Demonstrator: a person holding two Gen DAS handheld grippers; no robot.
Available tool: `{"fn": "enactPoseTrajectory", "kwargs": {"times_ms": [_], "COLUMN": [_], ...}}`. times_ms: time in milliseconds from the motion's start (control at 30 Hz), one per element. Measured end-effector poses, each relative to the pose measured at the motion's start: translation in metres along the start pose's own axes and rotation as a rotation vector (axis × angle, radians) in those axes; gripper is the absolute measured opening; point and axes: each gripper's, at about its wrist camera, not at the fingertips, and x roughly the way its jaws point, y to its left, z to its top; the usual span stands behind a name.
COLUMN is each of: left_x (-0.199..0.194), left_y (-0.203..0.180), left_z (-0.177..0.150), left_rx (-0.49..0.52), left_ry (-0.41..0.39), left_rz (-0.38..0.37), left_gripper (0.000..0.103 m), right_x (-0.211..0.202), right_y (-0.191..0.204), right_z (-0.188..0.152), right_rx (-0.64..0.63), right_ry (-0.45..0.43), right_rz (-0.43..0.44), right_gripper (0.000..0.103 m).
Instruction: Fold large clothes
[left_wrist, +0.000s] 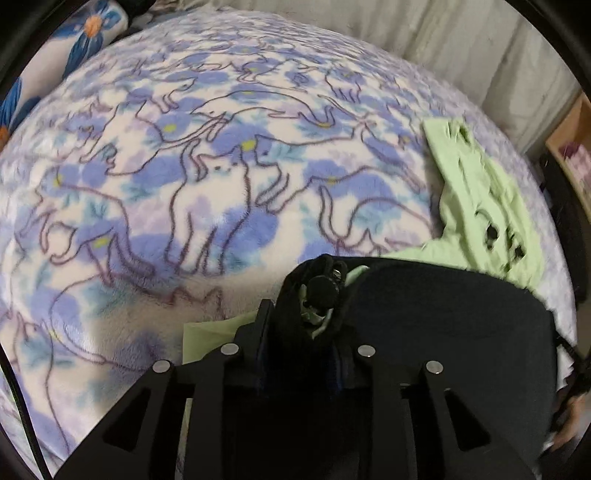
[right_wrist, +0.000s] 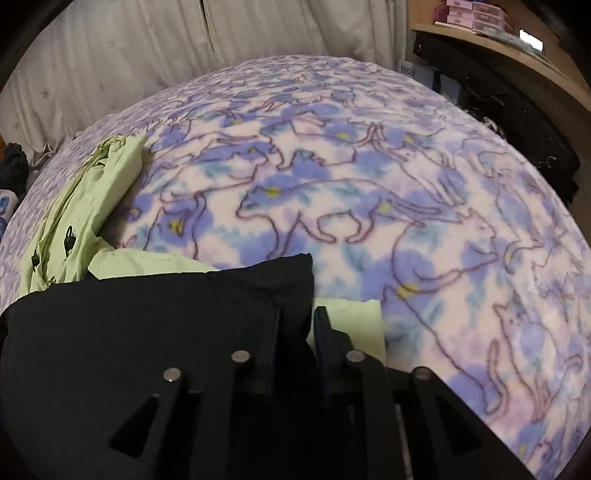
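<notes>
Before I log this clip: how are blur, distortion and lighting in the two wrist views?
Left wrist view: strong fisheye bulge in the cat-print blanket, dark vignette corners, motion smear on the green garment; the left hand-held gripper holds black fabric in deep shadow. Right wrist view: same bulge, soft throughout, even indoor light without glare; the right hand-held gripper pinches the black fabric's corner.

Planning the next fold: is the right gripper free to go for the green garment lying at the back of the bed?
Probably not yet: the right gripper looks shut on the black garment, which also lies over the near part of the green garment.
</notes>
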Motion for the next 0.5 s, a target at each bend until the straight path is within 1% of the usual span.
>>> {"fn": "enactPoseTrajectory", "kwargs": {"times_ms": [33, 67, 100, 133, 167, 233, 300, 367, 400, 433, 500], "left_x": [-0.006, -0.015, -0.023, -0.031, -0.039, -0.051, -0.059, -0.063, -0.063, -0.062, -0.059], "left_y": [0.005, 0.010, 0.015, 0.021, 0.025, 0.034, 0.030, 0.011, 0.002, -0.010, -0.037], "left_z": [0.002, 0.003, 0.004, 0.005, 0.005, 0.006, 0.004, -0.005, -0.009, -0.015, -0.025], "left_rx": [-0.018, -0.035, -0.046, -0.061, -0.072, -0.096, -0.079, -0.016, 0.015, 0.047, 0.093], "left_ry": [-0.010, -0.043, -0.072, -0.105, -0.129, -0.146, -0.163, -0.168, -0.159, -0.149, -0.141], "left_rz": [-0.003, 0.023, 0.053, 0.083, 0.098, 0.130, 0.167, 0.178, 0.168, 0.150, 0.116], "left_gripper": [0.040, 0.048, 0.061, 0.066, 0.066, 0.066, 0.065, 0.050, 0.039, 0.034, 0.034], "right_x": [-0.004, -0.012, -0.018, -0.025, -0.035, -0.046, -0.057, -0.064, -0.065, -0.067, -0.065], "right_y": [0.000, -0.002, -0.003, -0.004, -0.005, -0.001, 0.012, 0.041, 0.052, 0.072, 0.106], "right_z": [0.000, 0.002, 0.002, 0.005, 0.006, 0.008, 0.007, 0.004, 0.002, -0.002, -0.009], "right_rx": [0.000, 0.003, 0.010, 0.022, 0.042, 0.059, 0.047, -0.006, -0.024, -0.058, -0.106], "right_ry": [-0.008, -0.026, -0.041, -0.059, -0.082, -0.104, -0.115, -0.104, -0.098, -0.085, -0.059], "right_rz": [0.005, 0.016, 0.024, 0.033, 0.052, 0.087, 0.130, 0.171, 0.181, 0.207, 0.269], "right_gripper": [0.023, 0.024, 0.024, 0.026, 0.028, 0.030, 0.030, 0.030, 0.030, 0.030, 0.030]}}
